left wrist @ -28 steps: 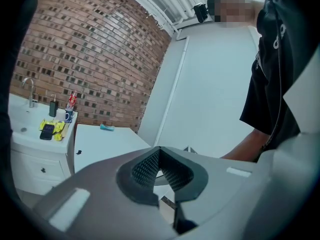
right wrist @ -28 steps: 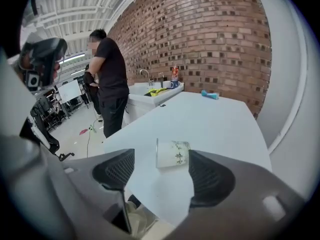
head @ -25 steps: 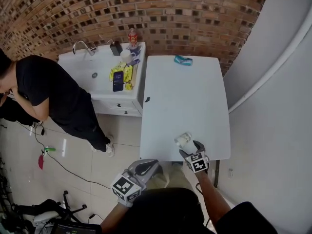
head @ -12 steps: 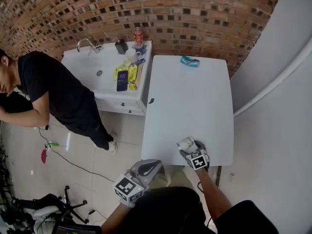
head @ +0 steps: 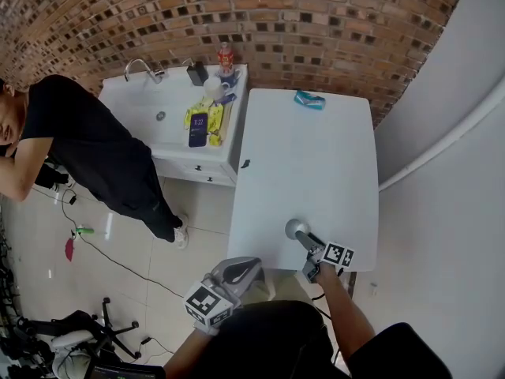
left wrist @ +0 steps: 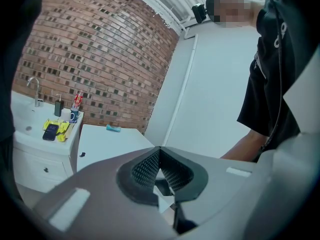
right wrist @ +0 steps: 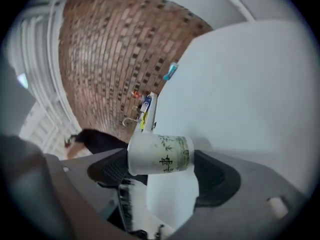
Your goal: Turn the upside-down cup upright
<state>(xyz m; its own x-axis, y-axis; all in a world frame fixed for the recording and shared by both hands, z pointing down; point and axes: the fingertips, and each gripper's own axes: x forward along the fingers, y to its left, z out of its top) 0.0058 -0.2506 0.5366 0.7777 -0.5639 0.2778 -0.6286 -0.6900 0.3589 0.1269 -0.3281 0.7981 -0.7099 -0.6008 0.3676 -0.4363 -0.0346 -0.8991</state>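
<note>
Brick wall (head: pixel 316 22) at back, white table (head: pixel 316 164) in front of you. L gripper (left wrist: pixel 159 151) is pinched shut w/ nothing in it. R gripper (right wrist: pixel 162 178) is wide, jaws easing inward, cup (right wrist: pixel 160 155) between the 2, no clear squeeze. Cup looks rim-up near the table's front edge: clip it pulling back & it prob tips or drops off.

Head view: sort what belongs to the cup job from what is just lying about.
Job: cup, white table.
Lying about: blue packet at the table's far end; phone, yellow packets and bottle beside the sink.
</note>
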